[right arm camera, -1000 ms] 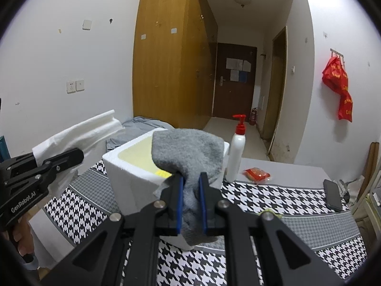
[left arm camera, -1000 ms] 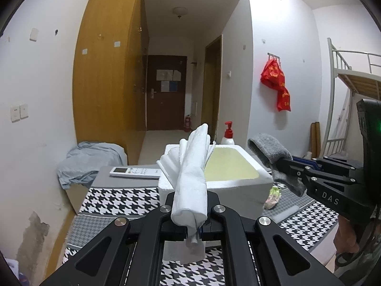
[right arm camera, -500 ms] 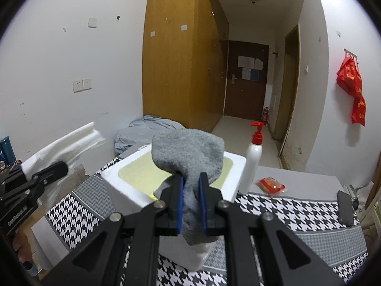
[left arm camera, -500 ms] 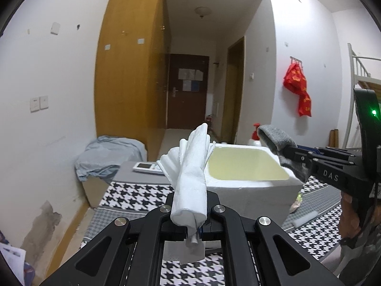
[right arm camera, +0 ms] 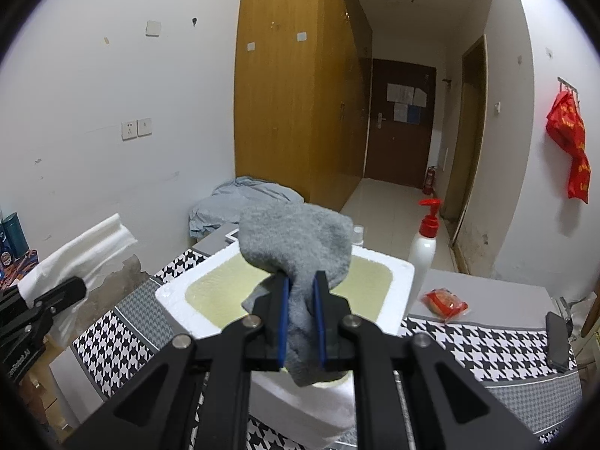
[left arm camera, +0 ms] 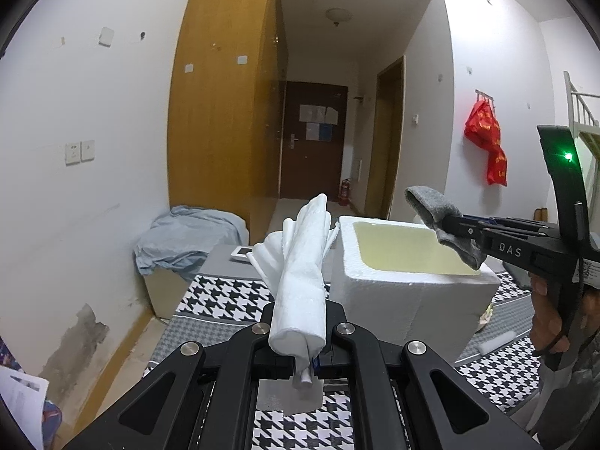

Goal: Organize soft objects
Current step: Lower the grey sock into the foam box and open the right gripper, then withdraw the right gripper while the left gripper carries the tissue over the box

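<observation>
Left wrist view: left gripper (left arm camera: 305, 350) clamped tight on a rolled white towel (left arm camera: 300, 281); the roll stands up out of the jaws, fanned folds at its upper left, short tail hanging below. Beyond it, a white foam box (left arm camera: 405, 300) with a yellowish inside sits on the counter (left arm camera: 225, 292), which has a black-and-white houndstooth cover. Towel is above the counter, left of the box, not over the opening. At right, the right gripper (left arm camera: 446, 225) reaches in level above the box opening, pinching a grey sock (left arm camera: 435, 213); a hand (left arm camera: 547, 322) grips its handle. A white remote (left arm camera: 240, 253) lies behind the towel at the counter's far edge.

Right wrist view: right gripper (right arm camera: 300, 300) closed on the grey sock (right arm camera: 296, 240), blue pads pressing its middle; toe end bunches above the jaws, cuff end hangs below. Sock sits over the near part of the foam box (right arm camera: 393, 273) opening. White pump bottle (right arm camera: 423, 247) with red top stands just right of the box; a red packet (right arm camera: 444, 303) lies farther right. Left gripper with white towel (right arm camera: 82, 251) at far left, apart from the box.
</observation>
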{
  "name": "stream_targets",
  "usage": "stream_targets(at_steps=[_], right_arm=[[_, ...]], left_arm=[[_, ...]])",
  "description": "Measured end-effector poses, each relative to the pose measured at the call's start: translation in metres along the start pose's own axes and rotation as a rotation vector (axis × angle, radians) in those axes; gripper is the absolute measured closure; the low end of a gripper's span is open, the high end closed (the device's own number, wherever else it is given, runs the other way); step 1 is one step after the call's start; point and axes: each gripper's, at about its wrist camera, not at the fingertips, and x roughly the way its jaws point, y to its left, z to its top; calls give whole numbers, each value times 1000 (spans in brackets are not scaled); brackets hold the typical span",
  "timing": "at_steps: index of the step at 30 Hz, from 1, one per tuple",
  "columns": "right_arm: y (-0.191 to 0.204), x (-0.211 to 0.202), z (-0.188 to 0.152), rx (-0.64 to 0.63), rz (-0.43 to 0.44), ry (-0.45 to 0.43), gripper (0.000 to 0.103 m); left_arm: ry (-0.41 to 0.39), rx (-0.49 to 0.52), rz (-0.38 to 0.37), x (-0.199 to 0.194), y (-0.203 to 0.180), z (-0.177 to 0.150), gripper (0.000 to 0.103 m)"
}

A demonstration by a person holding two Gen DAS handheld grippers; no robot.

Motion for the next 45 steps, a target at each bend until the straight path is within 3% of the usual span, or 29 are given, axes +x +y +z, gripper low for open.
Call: stream_targets(at_steps=[12, 15, 18, 20, 21, 31, 38, 45], right_arm=[[-8, 25, 3, 33, 28, 64, 84], [-10, 26, 3, 51, 32, 73, 74], [-10, 22, 4, 46, 16, 50, 52], [-11, 18, 4, 55, 28, 37, 32], [-11, 17, 4, 58, 37, 32, 29], [-8, 2, 0, 53, 81, -8, 26], [-9, -3, -1, 47, 116, 9, 6], [-9, -13, -6, 41, 74, -6, 6]], left_arm=[[-7, -25, 24, -3, 8, -2, 97], [-6, -24, 25, -3, 8, -1, 97], [-6, -26, 25, -4, 8, -1, 97], [-6, -28, 27, -4, 8, -2, 97], [-7, -27, 27, -5, 8, -1, 97], [-17, -18, 16, -5, 7, 2, 97], [-20, -6, -5, -3, 0, 5, 97], [-24, 5, -23, 0, -7, 8, 97]])
